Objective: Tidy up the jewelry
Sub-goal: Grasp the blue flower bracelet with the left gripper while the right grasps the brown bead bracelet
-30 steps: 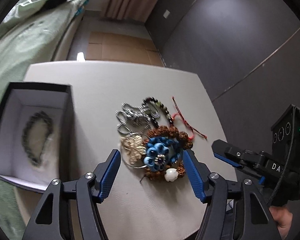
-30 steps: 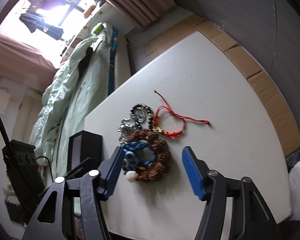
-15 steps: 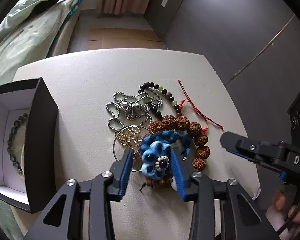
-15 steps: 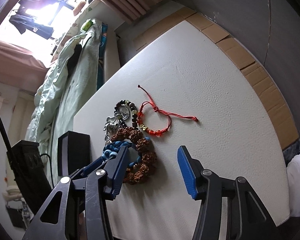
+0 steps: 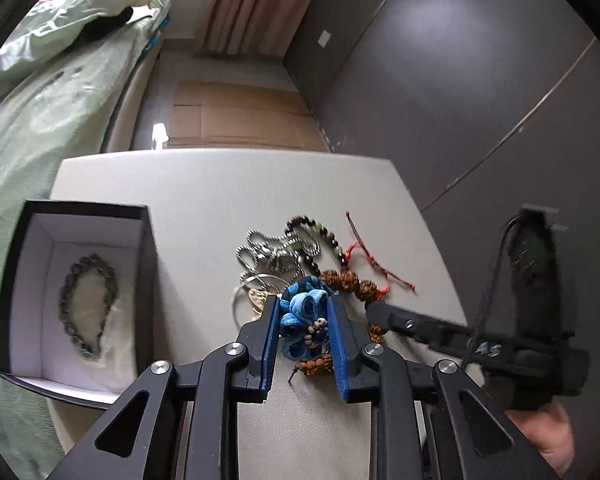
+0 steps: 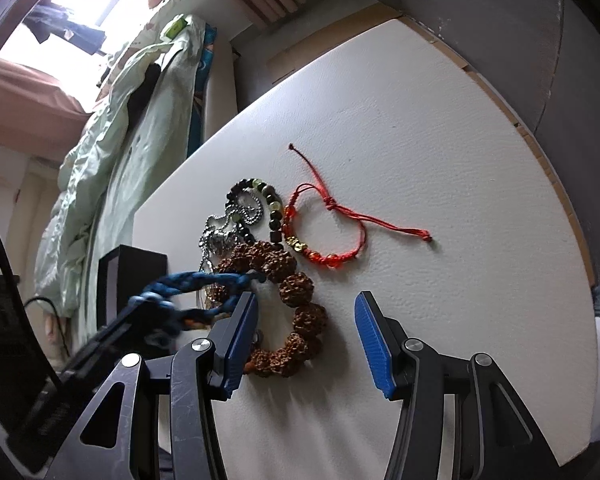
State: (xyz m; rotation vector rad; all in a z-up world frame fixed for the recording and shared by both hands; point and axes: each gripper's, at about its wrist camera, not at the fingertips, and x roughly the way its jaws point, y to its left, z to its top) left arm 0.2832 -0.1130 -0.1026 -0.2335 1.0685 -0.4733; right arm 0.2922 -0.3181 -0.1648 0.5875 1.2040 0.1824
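My left gripper [image 5: 303,330] is shut on the blue flower bracelet [image 5: 302,322] and holds it lifted off the jewelry pile; its blue cord [image 6: 204,280] shows in the right wrist view. Beneath lie a brown seed-bead bracelet [image 6: 296,312], a silver chain [image 5: 268,252], a dark bead bracelet [image 6: 256,200], a gold ring piece [image 5: 252,292] and a red cord bracelet [image 6: 328,236]. My right gripper [image 6: 306,330] is open above the brown bracelet. An open black box [image 5: 80,292] at the left holds a grey bead bracelet [image 5: 86,304].
The white table [image 6: 440,140] ends at the right and far edges. A bed with green bedding [image 5: 40,100] runs along the left. Cardboard sheets [image 5: 236,116] lie on the floor beyond the table.
My left gripper has closed on the blue flower bracelet and lifted it from the pile. My right gripper stays open and has moved closer over the brown bracelet.
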